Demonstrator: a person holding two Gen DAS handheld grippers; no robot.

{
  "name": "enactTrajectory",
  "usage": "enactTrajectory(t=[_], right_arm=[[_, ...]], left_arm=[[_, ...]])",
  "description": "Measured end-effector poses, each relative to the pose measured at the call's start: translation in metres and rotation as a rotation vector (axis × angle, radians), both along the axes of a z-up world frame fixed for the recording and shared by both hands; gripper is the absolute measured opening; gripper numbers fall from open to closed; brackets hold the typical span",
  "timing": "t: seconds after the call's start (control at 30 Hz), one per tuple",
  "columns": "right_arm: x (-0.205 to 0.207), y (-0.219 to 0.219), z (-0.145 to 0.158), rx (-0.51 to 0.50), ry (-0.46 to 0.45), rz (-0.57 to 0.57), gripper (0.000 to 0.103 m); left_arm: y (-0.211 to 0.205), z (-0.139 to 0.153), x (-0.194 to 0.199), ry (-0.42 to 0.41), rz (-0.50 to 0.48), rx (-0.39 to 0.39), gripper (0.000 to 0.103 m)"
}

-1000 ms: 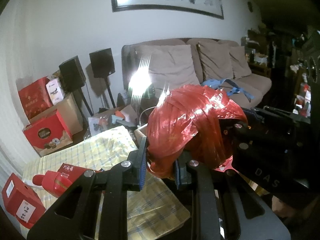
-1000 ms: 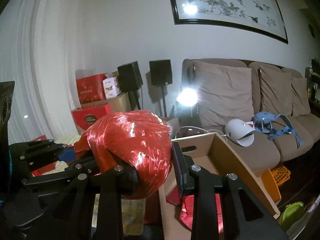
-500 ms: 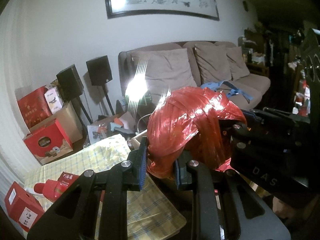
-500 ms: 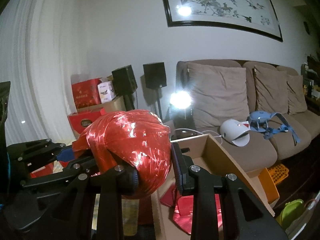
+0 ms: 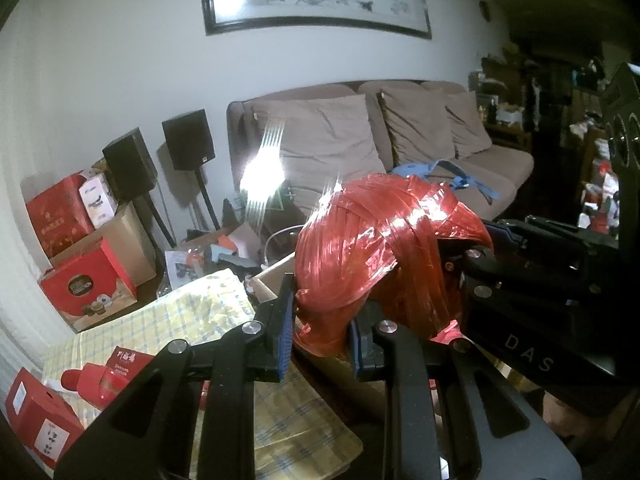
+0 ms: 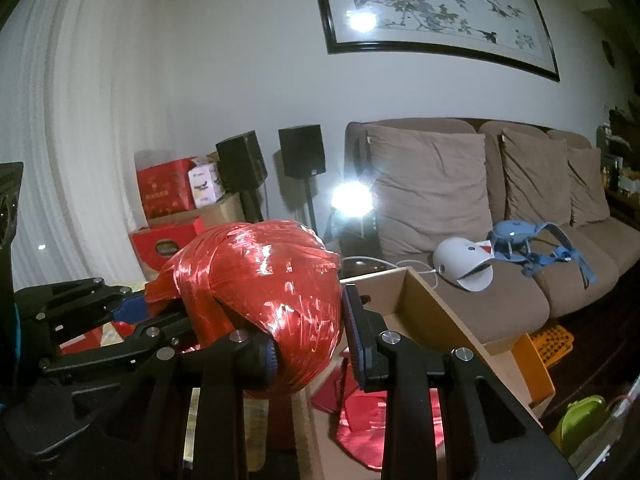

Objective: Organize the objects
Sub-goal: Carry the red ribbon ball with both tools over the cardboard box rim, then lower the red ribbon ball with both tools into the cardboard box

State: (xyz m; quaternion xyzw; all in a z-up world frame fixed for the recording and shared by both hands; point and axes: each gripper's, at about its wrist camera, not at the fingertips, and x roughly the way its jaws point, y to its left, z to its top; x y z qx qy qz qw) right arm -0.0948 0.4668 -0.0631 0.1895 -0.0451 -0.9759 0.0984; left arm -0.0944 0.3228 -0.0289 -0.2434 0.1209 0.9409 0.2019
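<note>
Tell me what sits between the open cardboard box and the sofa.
In the right wrist view, nothing solid shows between the cardboard box and the sofa; only a white cable runs there toward the white dome-shaped device on the seat.

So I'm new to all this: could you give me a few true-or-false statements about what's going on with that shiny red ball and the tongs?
1. Both tongs grip the red ribbon ball at once. True: the left tongs and the right tongs each pinch it.
2. The ball is resting on the sofa. False: it is held in the air; the sofa is behind it.
3. An open cardboard box sits below and right of the ball in the right view. True.
4. The box holds green items. False: red pieces lie inside.
5. A framed painting hangs above the sofa. True.
</note>
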Motion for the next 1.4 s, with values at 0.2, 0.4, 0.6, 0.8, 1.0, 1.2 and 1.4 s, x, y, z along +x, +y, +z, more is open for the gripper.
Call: enactTrajectory(t=[0.2, 0.4, 0.6, 0.8, 1.0, 1.2, 1.4], right_arm=[[0.0, 0.007, -0.001, -0.002, -0.003, -0.019, 0.028], [0.002, 0.012, 0.001, 0.011, 0.009, -0.051, 0.028], [0.001, 0.016, 0.002, 0.005, 0.008, -0.061, 0.028], [0.001, 0.018, 0.001, 0.012, 0.004, -0.077, 0.028], [0.003, 0.025, 0.001, 0.004, 0.005, -0.095, 0.027], [0.003, 0.034, 0.002, -0.006, 0.003, -0.123, 0.028], [0.002, 0.047, 0.0, -0.014, -0.012, -0.14, 0.027]], left_arm=[[0.008, -0.001, -0.002, -0.009, -0.018, -0.005, 0.021], [0.015, -0.001, -0.004, -0.012, -0.032, 0.004, 0.021], [0.019, 0.001, -0.006, -0.018, -0.045, -0.002, 0.021], [0.023, 0.001, -0.008, -0.028, -0.057, -0.005, 0.021], [0.031, 0.003, -0.01, -0.034, -0.074, -0.004, 0.021], [0.044, 0.003, -0.012, -0.046, -0.091, 0.002, 0.021], [0.053, -0.001, -0.015, -0.056, -0.106, 0.01, 0.021]])
